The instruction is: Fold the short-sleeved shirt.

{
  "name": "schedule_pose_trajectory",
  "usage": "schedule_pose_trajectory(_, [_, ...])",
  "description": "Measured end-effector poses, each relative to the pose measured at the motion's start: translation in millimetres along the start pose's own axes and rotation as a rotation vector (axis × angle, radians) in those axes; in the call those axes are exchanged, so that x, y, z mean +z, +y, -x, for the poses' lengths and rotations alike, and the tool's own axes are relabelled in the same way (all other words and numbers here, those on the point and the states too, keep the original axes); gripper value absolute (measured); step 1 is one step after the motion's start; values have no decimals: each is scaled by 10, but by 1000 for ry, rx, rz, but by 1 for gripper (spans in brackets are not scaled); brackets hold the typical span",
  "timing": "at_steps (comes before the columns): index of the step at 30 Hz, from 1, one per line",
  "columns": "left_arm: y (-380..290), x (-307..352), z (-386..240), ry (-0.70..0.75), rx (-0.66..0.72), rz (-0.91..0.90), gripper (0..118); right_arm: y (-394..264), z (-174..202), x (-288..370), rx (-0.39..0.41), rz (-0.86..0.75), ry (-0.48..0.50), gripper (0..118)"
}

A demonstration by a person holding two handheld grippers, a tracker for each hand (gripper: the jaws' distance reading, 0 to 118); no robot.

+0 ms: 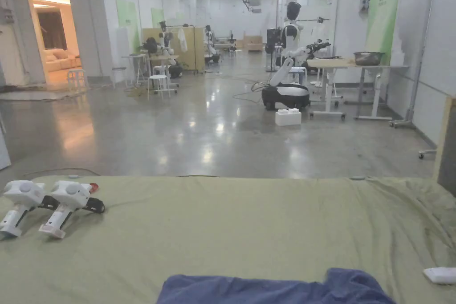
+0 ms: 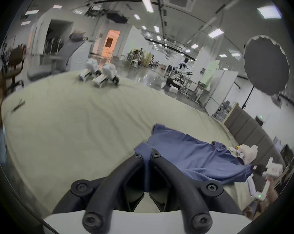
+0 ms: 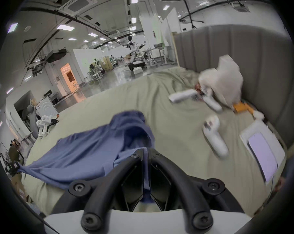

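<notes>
The bed (image 1: 249, 224), covered in a pale green sheet, is being left largely bare through its middle and toward its far edge. Two spare white devices (image 1: 49, 204) are being kept at its far left corner, and a headboard (image 3: 244, 52) is bounding its right side, with white clutter gathered beside it. The blue short-sleeved shirt (image 2: 193, 155) is being held stretched along the near edge of the bed. One end is being pinched between the closed jaws of the left tool (image 2: 147, 156); the other end is being gripped likewise by the right tool (image 3: 145, 150).
</notes>
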State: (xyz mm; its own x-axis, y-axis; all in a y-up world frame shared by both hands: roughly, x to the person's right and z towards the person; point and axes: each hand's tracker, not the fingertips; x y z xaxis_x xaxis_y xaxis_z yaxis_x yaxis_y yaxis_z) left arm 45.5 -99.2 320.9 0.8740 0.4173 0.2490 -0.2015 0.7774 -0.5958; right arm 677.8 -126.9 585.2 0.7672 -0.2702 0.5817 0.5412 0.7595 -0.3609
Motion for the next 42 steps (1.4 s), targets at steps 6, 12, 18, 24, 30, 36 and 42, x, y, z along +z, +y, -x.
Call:
schedule_pose_trajectory(6, [-524, 763, 274, 18, 14, 1, 0, -656, -289, 832, -70, -12, -15, 1])
schedule_pose_trajectory(12, [-893, 1143, 457, 79, 10, 48, 0, -1118, -378, 1260, -81, 40, -29, 1])
schedule_pose_trajectory(18, [-1120, 1013, 608, 67, -25, 96, 35, -1374, -349, 1139, -59, 89, -39, 2])
schedule_pose_trajectory(24, [-1101, 933, 765, 153, -17, 142, 87, -1449, -439, 1072, -89, 117, -75, 82])
schedule_pose_trajectory(30, [-684, 1292, 371, 157, -166, -69, 98, -1113, -289, 1514, -74, -50, -79, 82])
schedule_pose_trajectory(36, [-233, 1878, -518, 50, -331, -338, 98, -702, 299, 2183, 60, -300, -5, 82])
schedule_pose_trajectory(42, [-131, 2367, -1309, -27, -565, -521, 98, -489, 810, 2658, 241, -491, 74, 81])
